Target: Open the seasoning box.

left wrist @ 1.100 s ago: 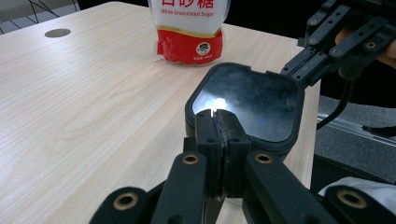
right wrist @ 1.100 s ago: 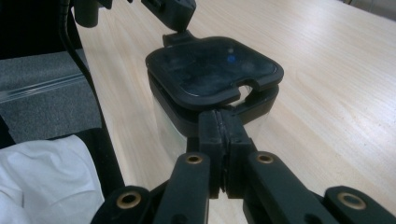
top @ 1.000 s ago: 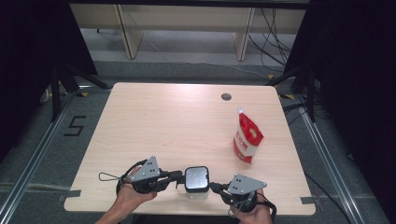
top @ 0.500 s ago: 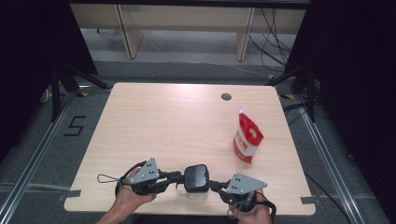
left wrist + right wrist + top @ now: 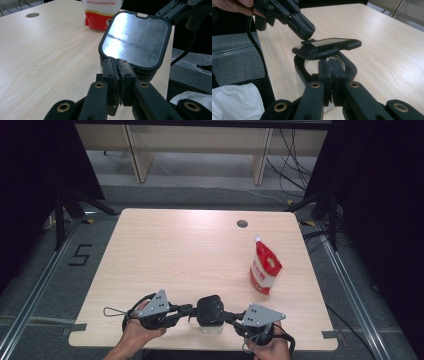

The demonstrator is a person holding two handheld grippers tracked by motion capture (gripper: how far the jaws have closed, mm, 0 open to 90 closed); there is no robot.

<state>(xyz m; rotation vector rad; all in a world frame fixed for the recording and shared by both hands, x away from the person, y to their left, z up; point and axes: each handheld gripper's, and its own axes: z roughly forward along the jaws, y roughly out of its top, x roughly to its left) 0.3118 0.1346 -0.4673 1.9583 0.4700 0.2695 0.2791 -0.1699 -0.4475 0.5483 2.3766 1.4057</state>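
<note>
Lid (image 5: 136, 40), square, rounded corners, black rim, shiny metal panel

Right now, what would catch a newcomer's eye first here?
At the table's near edge, the left gripper and right gripper meet at a clear container, whose black lid is tilted up off its rim. A red-and-white sugar pouch stands at the right side.

Lab: black curtains (image 5: 30, 180), floor rails (image 5: 35, 285), cables (image 5: 295, 150).
</note>
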